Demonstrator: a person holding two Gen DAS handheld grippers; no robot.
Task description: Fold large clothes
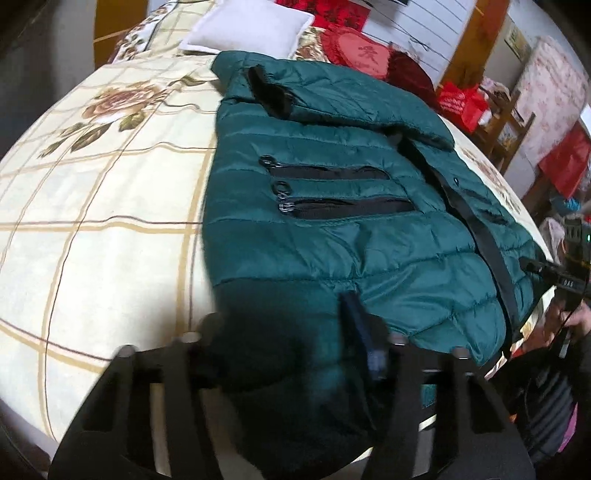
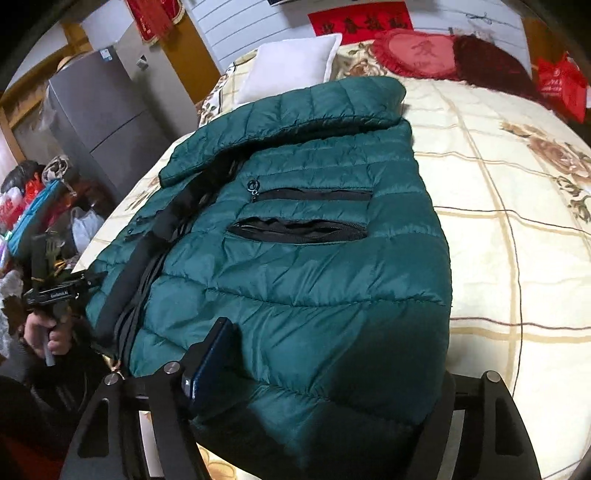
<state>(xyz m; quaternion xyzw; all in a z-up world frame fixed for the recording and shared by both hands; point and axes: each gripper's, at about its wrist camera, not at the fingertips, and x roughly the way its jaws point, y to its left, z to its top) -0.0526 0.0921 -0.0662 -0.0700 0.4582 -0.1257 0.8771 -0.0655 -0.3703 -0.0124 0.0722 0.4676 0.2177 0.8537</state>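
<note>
Across the left wrist view: shows a green jacket (image 1: 332, 240) laid front-up on a flowered quilt (image 1: 110, 221), collar off toward 12 o'clock beside a white pillow (image 1: 247, 29), hem down toward 6 o'clock. Has two black pockets (image 1: 332, 192) near centre and a dark front zip (image 1: 476, 229) running from about 1 down to 4 o'clock. Lies flat and squared, presumably so the hem can be brought up in one clean fold.

Down at 6 o'clock: finds the left gripper (image 1: 280, 328) with the jacket's near hem corner bunched dark between its fingers, padding against both sides. Looks pinched on that corner rather than merely straddling it, though blurred there. Probably gripped low and at the corner so as to lift the bottom edge without dragging the rest.

Over to the right wrist view: same jacket filling the middle, collar at 12 o'clock, quilt bare from 1 to 4 o'clock, a grey fridge (image 2: 99, 110) at 10 o'clock.

At 6 o'clock: has the right gripper (image 2: 328, 369) set around the other hem corner, still fairly wide. Rests its blue pad (image 2: 214, 354) against the fabric at 7 o'clock; hides the opposite finger under puffed padding near 5 o'clock, so cannot tell whether squeezed or just enclosing.

At 9 o'clock: catches a hand (image 2: 48, 332) holding the left gripper at the jacket's far edge. Seems a matched hold on both corners, likely to keep the coming fold straight.
</note>
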